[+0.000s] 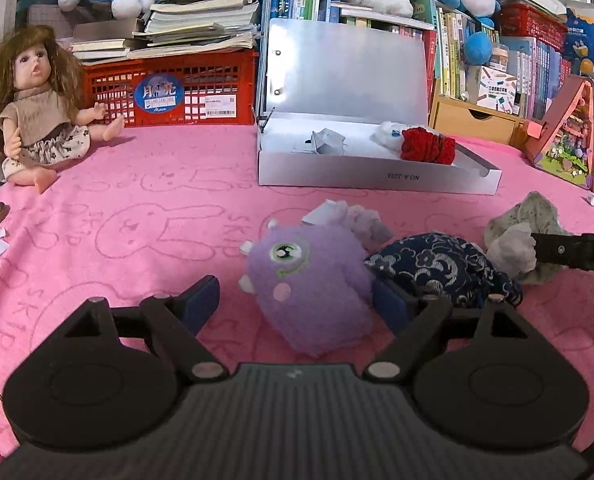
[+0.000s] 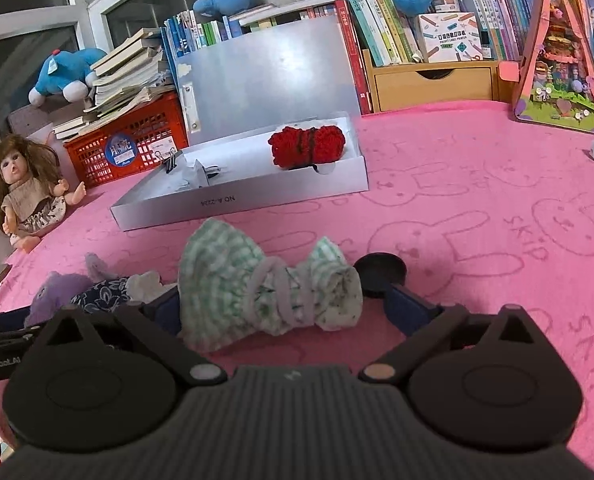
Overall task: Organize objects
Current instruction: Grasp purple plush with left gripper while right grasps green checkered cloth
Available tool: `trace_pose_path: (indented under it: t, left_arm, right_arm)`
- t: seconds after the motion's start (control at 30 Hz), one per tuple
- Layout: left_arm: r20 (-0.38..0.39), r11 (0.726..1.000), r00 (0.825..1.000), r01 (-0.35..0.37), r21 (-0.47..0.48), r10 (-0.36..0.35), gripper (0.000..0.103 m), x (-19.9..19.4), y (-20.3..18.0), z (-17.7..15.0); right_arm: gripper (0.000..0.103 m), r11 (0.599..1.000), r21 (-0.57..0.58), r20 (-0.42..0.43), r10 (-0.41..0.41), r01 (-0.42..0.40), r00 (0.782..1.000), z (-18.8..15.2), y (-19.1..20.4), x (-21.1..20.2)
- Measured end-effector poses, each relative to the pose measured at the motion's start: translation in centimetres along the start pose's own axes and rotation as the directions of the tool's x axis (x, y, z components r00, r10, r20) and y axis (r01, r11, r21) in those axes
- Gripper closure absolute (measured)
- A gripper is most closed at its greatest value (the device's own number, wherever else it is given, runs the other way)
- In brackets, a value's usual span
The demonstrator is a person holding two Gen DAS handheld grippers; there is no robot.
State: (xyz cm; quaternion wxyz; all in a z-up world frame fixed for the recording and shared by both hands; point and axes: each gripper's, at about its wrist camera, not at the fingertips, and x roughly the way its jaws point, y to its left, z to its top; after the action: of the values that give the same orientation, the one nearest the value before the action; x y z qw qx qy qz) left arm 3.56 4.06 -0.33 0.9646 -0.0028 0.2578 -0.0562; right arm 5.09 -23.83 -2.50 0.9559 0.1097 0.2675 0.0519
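Note:
My left gripper point(image 1: 297, 300) is open around a purple plush toy point(image 1: 309, 280) that lies on the pink blanket; its right pad touches or sits close to the toy. A navy patterned cloth bundle point(image 1: 441, 264) lies right of it. My right gripper point(image 2: 283, 306) is open around a green-checked rolled cloth point(image 2: 265, 284) tied with a band; that cloth shows grey at the right of the left wrist view point(image 1: 525, 236). An open white box point(image 2: 257, 196) behind holds a red knitted roll point(image 2: 307, 146).
A doll point(image 1: 33, 108) sits at the back left beside a red crate point(image 1: 173, 92) stacked with books. A black round lid point(image 2: 380, 270) lies by my right finger. A pink triangular toy house point(image 2: 561, 60), a wooden drawer and bookshelves stand at the back.

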Motion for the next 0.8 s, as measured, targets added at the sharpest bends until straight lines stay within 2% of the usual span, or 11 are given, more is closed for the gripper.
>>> trace_pose_path:
  t: [0.2, 0.47, 0.53, 0.63, 0.8]
  left_arm:
    - [0.009, 1.000, 1.000, -0.004, 0.009, 0.004, 0.016, 0.2, -0.3, -0.1]
    - [0.018, 1.000, 1.000, 0.003, 0.014, -0.003, 0.018, 0.2, -0.4, -0.1]
    - [0.024, 1.000, 1.000, 0.010, 0.009, -0.010, 0.022, 0.1, -0.3, -0.1]
    - [0.022, 1.000, 0.999, 0.028, 0.002, -0.029, 0.035, -0.1, -0.4, 0.1]
    - [0.016, 0.999, 0.999, 0.033, 0.004, -0.033, 0.039, -0.3, -0.8, 0.6]
  right_arm:
    - [0.014, 0.999, -0.054, 0.007, 0.009, -0.009, 1.000, -0.3, 0.8, -0.2]
    - [0.020, 0.998, -0.068, 0.021, 0.012, -0.011, 1.000, -0.5, 0.9, -0.4]
    - [0.025, 0.997, -0.073, 0.031, 0.009, -0.007, 0.999, -0.6, 1.0, -0.5]
    - [0.033, 0.997, -0.079, 0.049, 0.002, 0.001, 0.999, -0.7, 1.1, -0.8]
    - [0.040, 0.996, -0.092, 0.048, 0.018, -0.013, 0.999, -0.7, 1.0, -1.0]
